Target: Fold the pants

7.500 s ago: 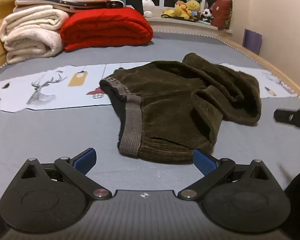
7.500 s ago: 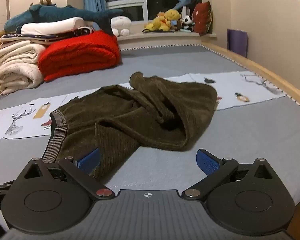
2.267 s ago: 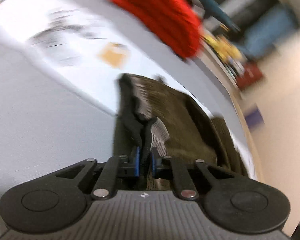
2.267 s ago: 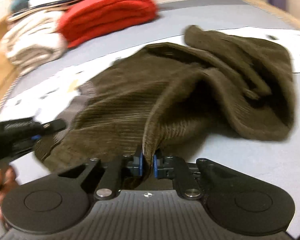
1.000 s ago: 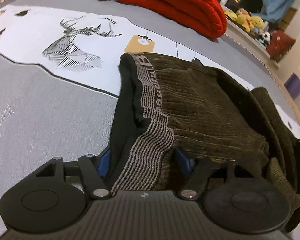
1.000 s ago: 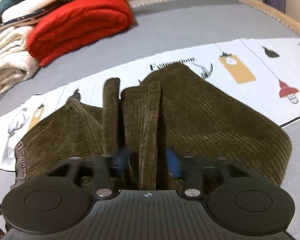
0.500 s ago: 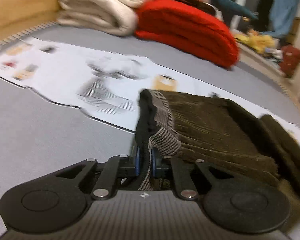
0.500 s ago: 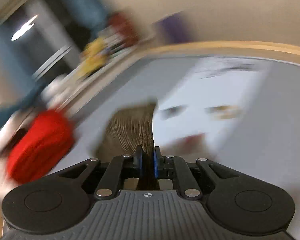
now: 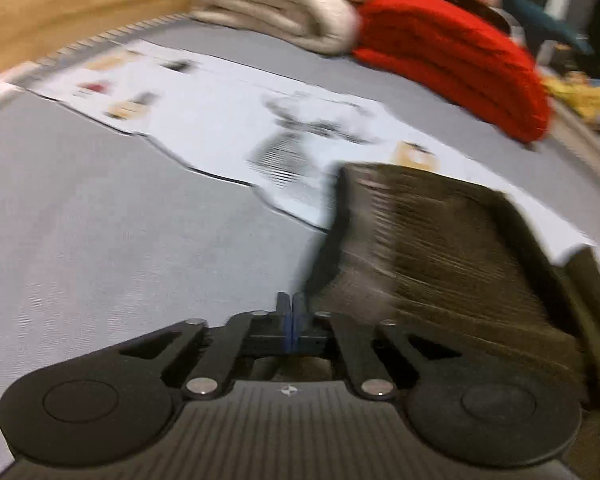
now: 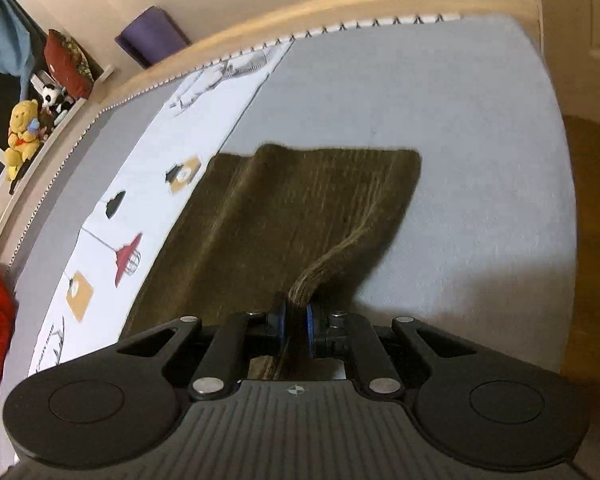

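The dark olive corduroy pants [image 9: 440,248] lie on the grey bed, blurred by motion in the left wrist view. My left gripper [image 9: 289,312] is shut with its blue pads together, and no cloth shows between them; the waistband end sits just to its right. In the right wrist view the pants' leg end [image 10: 300,208] is stretched out flat across the bed. My right gripper [image 10: 296,314] is shut on a fold of the leg fabric, which rises into the pads.
A white printed cloth strip [image 9: 228,120] runs across the grey bed [image 10: 460,128]. A red blanket [image 9: 452,60] and cream blankets [image 9: 284,8] are stacked at the headboard side. Plush toys [image 10: 22,136] sit on a ledge. The wooden floor [image 10: 596,240] shows past the bed's edge.
The left gripper held the waistband between its pads half a second ago; now the pads are together with the waistband beside them. The right gripper has swung and pulled the leg out flat.
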### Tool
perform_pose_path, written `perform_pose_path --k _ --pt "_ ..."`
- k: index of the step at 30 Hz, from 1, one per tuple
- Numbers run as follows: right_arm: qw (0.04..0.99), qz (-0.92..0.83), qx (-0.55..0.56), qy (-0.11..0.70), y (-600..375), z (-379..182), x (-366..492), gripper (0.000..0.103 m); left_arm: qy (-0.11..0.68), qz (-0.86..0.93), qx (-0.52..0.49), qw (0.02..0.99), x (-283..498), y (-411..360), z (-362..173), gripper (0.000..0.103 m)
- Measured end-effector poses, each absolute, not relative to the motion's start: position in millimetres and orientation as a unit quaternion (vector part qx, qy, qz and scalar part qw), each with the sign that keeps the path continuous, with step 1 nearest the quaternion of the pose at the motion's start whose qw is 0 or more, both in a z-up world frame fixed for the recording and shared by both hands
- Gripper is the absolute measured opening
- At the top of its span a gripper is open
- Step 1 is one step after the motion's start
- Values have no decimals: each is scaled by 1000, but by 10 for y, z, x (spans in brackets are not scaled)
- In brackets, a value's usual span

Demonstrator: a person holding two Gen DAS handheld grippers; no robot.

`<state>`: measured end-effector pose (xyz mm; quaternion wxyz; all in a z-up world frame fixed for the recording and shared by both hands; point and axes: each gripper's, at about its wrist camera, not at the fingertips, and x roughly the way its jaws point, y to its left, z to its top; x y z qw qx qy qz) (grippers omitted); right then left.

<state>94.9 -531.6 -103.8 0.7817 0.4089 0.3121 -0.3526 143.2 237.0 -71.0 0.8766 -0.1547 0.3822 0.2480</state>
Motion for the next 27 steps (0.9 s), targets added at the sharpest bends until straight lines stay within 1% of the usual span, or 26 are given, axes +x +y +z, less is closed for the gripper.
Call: perform_pose_path --k 1,2,4,5,6,7,9,10,13,15,17,18,19,20,21,22,23,24,25,27 --pt "758 -380 406 342 -5335 -1108 970 9 384 273 -163 867 1412 2446 -718 0" --pt "742 -394 413 352 -5351 -1169 961 9 389 275 -187 859 1394 2526 -740 0" --pt "750 -399 397 346 -5290 -1142 944 9 399 255 -241 847 1371 2648 -804 1" --pt "754 -403 388 345 -5256 -1121 945 9 392 246 -252 850 1359 2661 -793 5" --pt "750 -408 391 342 -5251 -1122 929 9 384 236 -254 856 1348 2645 -765 21" --pt "743 -415 399 340 -5261 -1143 922 9 378 222 -257 862 1340 2626 -737 46" --pt "731 -430 410 335 -5256 -1136 936 9 374 188 -267 868 1347 2574 -725 72" --pt "729 -439 406 333 -5243 -1112 944 9 380 173 -269 868 1363 2550 -739 74" --pt "718 -472 388 331 -5159 -1057 991 9 410 148 -261 861 1469 2486 -830 75" --pt "708 -486 386 336 -5191 -1118 978 9 436 145 -259 850 1513 2450 -923 75" --pt "712 -477 388 339 -5204 -1157 1051 10 449 148 -238 849 1561 2393 -959 75" --pt "719 -466 386 342 -5209 -1158 1093 11 453 149 -217 852 1585 2340 -956 73" --pt "728 -449 387 344 -5216 -1144 1123 12 458 154 -191 854 1606 2284 -955 59" --pt "736 -435 389 344 -5229 -1125 1141 16 457 152 -174 859 1611 2234 -947 51" --pt "739 -427 393 342 -5244 -1107 1146 17 456 146 -170 861 1603 2212 -941 41" --pt "738 -424 401 338 -5252 -1089 1104 17 455 149 -164 863 1581 2196 -930 34" --pt "734 -424 411 337 -5269 -1091 1097 19 451 154 -162 864 1551 2196 -911 31" --pt "726 -427 420 338 -5278 -1090 1082 25 447 161 -159 865 1532 2188 -881 24" --pt "720 -433 425 336 -5265 -1075 1027 28 443 175 -152 866 1512 2177 -845 17" --pt "714 -447 429 326 -5233 -1023 987 31 442 198 -148 862 1469 2167 -784 17"
